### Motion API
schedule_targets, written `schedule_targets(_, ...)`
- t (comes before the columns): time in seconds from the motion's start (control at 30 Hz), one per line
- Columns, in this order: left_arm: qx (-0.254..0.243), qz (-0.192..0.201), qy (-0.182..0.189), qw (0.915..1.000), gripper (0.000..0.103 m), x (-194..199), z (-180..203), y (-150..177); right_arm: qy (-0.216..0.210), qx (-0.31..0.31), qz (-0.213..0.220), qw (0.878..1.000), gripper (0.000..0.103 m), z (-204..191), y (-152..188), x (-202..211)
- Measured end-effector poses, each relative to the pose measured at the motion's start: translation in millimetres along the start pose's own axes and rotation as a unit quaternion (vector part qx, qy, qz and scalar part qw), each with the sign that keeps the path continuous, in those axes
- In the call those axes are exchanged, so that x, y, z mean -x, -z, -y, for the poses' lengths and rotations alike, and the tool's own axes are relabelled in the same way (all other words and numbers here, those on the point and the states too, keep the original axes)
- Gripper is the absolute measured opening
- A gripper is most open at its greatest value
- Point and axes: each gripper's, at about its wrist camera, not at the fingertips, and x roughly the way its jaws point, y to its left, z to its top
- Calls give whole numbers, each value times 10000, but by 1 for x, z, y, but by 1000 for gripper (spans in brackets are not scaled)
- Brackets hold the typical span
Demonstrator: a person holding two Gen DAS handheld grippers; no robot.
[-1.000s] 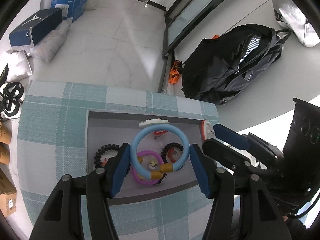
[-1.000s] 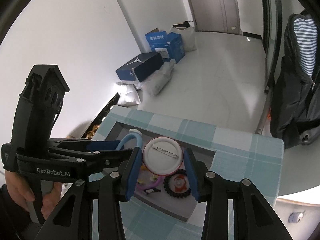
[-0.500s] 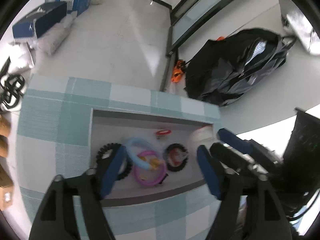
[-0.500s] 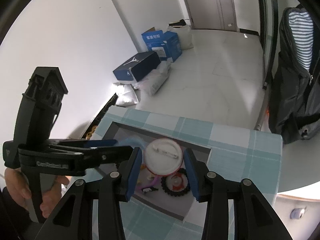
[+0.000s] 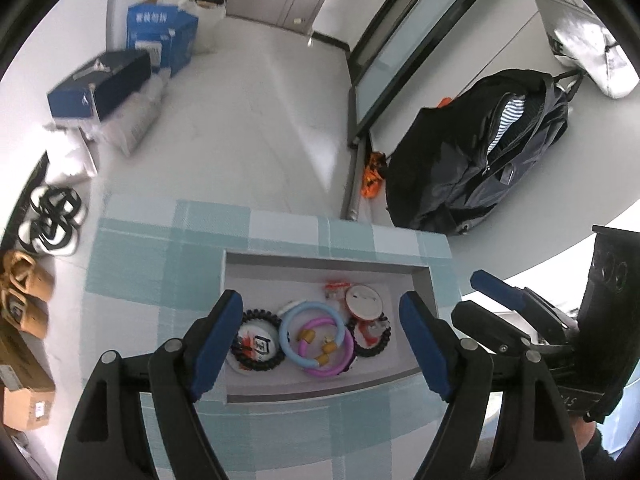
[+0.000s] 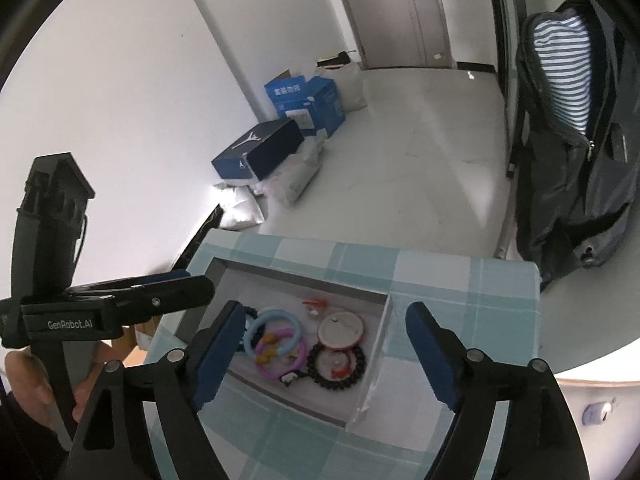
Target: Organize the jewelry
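Both my tools are released and empty, the left tool (image 5: 320, 344) holding wide and the right tool (image 6: 320, 354) with its jaws opening. The jewelry sits below them in the grey tray (image 5: 320, 268) on the checked desk (image 5: 160, 264). The blue ring (image 5: 289, 332) lies flat under my left tool, the white badge (image 6: 341, 329) under my right.

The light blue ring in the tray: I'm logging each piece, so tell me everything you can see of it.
The light blue ring is a smooth, glossy hoop, plastic by the look, carrying yellowish beads. It lies flat on the floor of the grey tray, overlapping the pink ring and resting beside the black coiled band on one side. A white round badge sits close behind. Nothing grips it.
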Motion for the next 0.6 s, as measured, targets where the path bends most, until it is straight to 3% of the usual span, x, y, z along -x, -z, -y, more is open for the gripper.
schedule_targets(0.4,-182,713,-650,9952,77,28,9,13,-227,6,505,9985,99,-20,14,34)
schedule_targets(0.6,-348,1074,-792,9904,77,48,19,29,-242,145,999,9946,103,-30,23,60)
